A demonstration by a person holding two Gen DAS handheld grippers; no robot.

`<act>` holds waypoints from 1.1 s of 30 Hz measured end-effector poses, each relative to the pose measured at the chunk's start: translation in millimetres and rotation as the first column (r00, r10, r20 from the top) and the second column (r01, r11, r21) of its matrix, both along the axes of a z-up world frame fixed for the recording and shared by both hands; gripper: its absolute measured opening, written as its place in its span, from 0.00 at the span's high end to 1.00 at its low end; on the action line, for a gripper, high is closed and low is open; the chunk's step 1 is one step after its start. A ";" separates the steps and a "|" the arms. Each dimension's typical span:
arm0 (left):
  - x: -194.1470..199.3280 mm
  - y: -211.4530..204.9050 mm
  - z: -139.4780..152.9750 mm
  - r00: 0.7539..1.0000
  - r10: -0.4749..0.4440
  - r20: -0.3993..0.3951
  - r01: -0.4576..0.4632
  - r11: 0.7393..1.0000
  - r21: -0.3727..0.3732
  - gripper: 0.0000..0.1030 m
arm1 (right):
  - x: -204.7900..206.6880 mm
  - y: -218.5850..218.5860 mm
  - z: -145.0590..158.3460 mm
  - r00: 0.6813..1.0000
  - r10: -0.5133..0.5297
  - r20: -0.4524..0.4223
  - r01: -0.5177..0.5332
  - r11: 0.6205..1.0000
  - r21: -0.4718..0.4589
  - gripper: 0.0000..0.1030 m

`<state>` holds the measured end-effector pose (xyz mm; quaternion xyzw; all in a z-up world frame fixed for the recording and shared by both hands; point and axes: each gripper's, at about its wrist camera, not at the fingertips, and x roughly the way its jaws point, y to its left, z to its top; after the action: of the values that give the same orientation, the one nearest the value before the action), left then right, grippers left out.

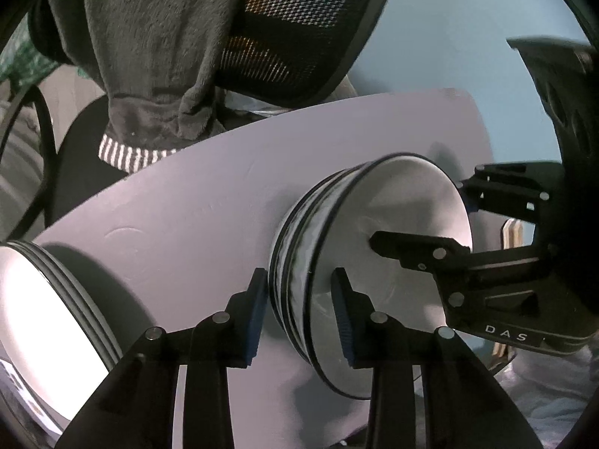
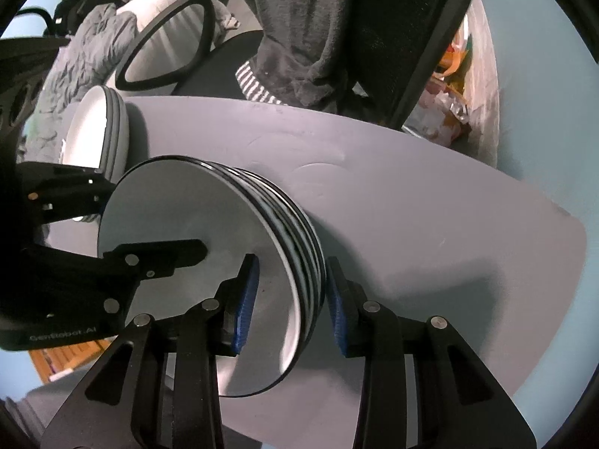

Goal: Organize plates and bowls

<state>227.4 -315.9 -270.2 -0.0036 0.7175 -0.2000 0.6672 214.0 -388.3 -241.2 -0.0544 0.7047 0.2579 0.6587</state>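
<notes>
A stack of white plates with black rims stands on the grey table. My left gripper is open, one pad on each side of the stack's edge, pads apart from it. My right gripper is open and straddles the opposite edge the same way. Each gripper shows in the other's view: the right one and the left one, one finger over the top plate. A second stack of white bowls or plates stands further along the table.
An office chair with a mesh back and a grey garment stands at the table's far edge. Bedding and an oval-framed seat lie beyond. Clutter sits by the wall.
</notes>
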 end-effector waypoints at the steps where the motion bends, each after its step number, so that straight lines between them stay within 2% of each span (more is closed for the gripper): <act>1: -1.2 0.3 0.6 1.000 -0.001 0.001 0.001 1.000 0.007 0.67 | -1.0 1.1 0.4 1.000 0.005 0.006 -0.005 1.000 -0.003 0.66; 12: -28.8 38.5 6.6 0.999 0.042 -0.009 -0.042 0.998 0.043 0.67 | -20.3 26.1 1.0 0.999 0.045 0.005 -0.045 0.999 0.009 0.71; 19: -76.2 76.4 10.0 0.996 0.093 -0.016 -0.092 0.994 0.054 0.67 | -52.8 57.9 5.3 0.997 0.077 0.007 -0.077 0.997 0.021 0.74; 26: -112.1 108.8 9.4 0.988 0.148 -0.033 -0.147 0.989 0.014 0.73 | -78.9 95.2 21.6 0.993 0.087 0.074 -0.088 0.996 0.008 0.73; 28: -112.5 114.1 7.2 0.984 0.175 -0.036 -0.175 0.985 -0.003 0.74 | -82.0 104.6 24.2 0.992 0.084 0.099 -0.081 0.996 -0.033 0.72; 31: -107.6 115.1 11.7 0.978 0.208 -0.012 -0.208 0.978 -0.026 0.70 | -79.0 107.3 14.5 0.991 0.061 0.116 -0.048 0.993 -0.109 0.76; 33: -101.0 109.4 15.7 0.980 0.201 -0.008 -0.201 0.979 -0.026 0.67 | -72.2 96.7 4.4 0.997 0.009 0.081 -0.002 0.996 -0.091 0.76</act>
<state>126.5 -206.6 -254.5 -0.0856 0.7125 -0.1410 0.6820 141.8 -291.6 -236.7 -0.0970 0.6880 0.2250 0.6831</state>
